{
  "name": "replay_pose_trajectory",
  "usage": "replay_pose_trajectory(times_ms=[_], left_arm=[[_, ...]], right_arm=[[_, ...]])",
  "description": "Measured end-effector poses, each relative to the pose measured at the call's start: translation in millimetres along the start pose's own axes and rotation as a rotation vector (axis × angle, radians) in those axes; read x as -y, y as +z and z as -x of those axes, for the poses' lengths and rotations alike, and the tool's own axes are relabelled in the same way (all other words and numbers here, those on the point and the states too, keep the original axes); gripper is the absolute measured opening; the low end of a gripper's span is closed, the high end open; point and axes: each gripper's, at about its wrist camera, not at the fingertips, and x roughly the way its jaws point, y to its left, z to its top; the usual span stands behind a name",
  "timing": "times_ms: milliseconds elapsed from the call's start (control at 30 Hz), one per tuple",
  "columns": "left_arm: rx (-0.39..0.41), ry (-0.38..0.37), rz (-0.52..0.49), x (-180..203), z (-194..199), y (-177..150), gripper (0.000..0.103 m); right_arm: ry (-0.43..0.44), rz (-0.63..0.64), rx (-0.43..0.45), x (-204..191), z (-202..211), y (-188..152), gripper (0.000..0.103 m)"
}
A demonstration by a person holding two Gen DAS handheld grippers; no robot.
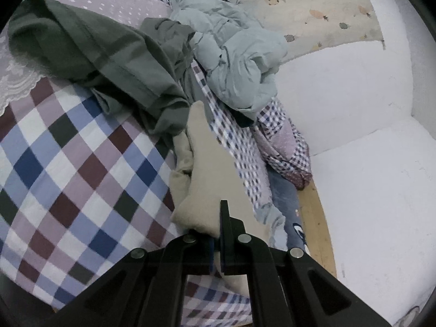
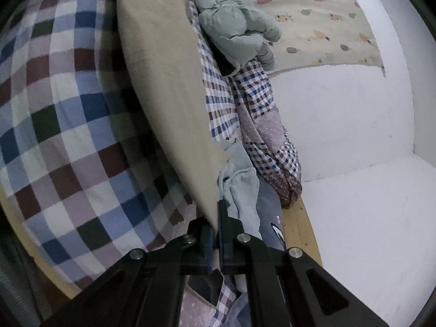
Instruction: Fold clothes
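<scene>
open room is the checked purple, blue and white bedspread [image 1: 68, 163] to the left; right side is hemmed in by a heap of clothes, a wooden bed edge [image 1: 317, 218] and the white wall [image 1: 354, 109]. beige cloth garment [image 2: 163, 81] stretched taut, long axis running away from both cameras, alongside the heap. left gripper [image 1: 217, 248] and right gripper [image 2: 216, 242] both clamped on its near edge. no readable writing.

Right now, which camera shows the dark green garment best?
The left wrist view: the dark green garment lies crumpled across the checkered bedcover, almost fully visible. The right wrist view shows at most a dark scrap at the top edge, too little to identify.
</scene>
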Motion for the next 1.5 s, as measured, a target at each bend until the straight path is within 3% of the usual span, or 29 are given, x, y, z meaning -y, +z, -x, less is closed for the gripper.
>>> replay_pose_trajectory(times_ms=[233, 400, 633, 733, 833, 967, 1267, 1500], left_arm=[[0.066, -0.064, -0.052, 28.4, 37.8, -7.1, 0.0], [0.164, -0.145, -0.086, 57.7, 83.5, -8.3, 0.0], [0.287, -0.252, -0.217, 137.4, 135.6, 0.3, 0.0], [0.308, -0.243, -0.284, 167.5, 133.8, 13.9, 0.0], [0.295, -0.173, -0.324, 177.7, 102.7, 36.4, 0.0], [0.244, -0.04, -0.311, 156.3, 31.5, 64.6, 0.0], [0.071, 0.281, -0.335, 101.0, -129.5, 102.7, 0.0], [-0.049, 0.443, -0.332, 65.5, -200.3, 132.8, 0.001]], right_arm=[[-0.045, -0.041, 0.048, 42.8, 22.0, 6.1, 0.0], [-0.121, -0.105, 0.089, 84.9, 49.0, 16.1, 0.0], [-0.226, -0.235, 0.136, 150.8, 101.4, 27.3, 0.0], [-0.252, -0.284, 0.152, 178.3, 110.6, 34.7, 0.0], [-0.233, -0.335, 0.149, 203.0, 103.9, 42.5, 0.0], [-0.146, -0.356, 0.113, 204.5, 49.6, 55.7, 0.0], [0.082, -0.27, -0.037, 140.4, -116.8, 86.3, 0.0], [0.316, -0.259, -0.164, 107.9, -209.6, 85.9, 0.0]])
